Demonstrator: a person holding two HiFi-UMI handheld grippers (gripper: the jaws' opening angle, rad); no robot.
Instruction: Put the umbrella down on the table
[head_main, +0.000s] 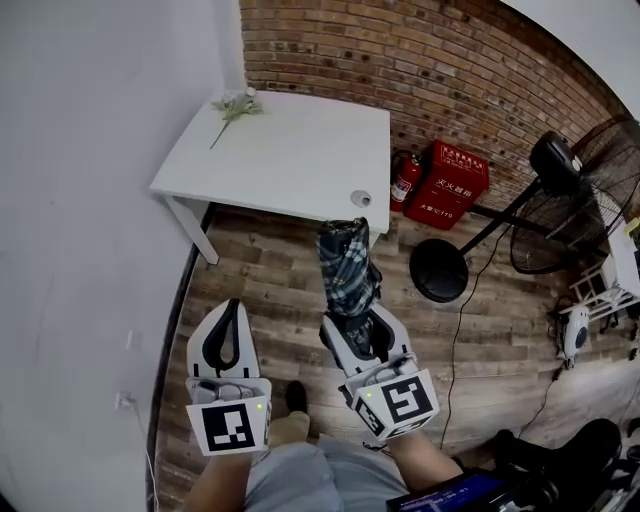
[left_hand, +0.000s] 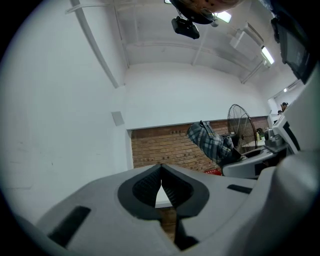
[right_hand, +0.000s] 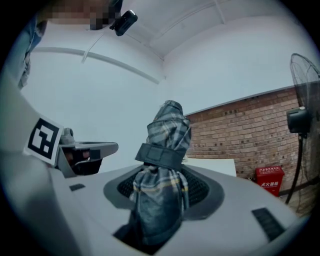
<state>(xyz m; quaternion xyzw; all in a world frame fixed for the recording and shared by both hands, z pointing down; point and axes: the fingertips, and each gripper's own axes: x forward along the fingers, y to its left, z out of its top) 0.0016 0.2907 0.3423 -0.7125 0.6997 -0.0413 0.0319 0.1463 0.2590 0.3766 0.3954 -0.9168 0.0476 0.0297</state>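
Umbrella is sitting pinched in the right gripper, long axis pointing toward 12 o'clock where the table is waiting beyond its tip, while the left gripper's jaws are pressing together, empty.

Head view steeply down; gripper views level, close, sharing brick wall, table.

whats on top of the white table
On the table: a green sprig at the far left corner, a small round thing near the front right edge. The umbrella in the right gripper isn't on it but hides part of that edge.
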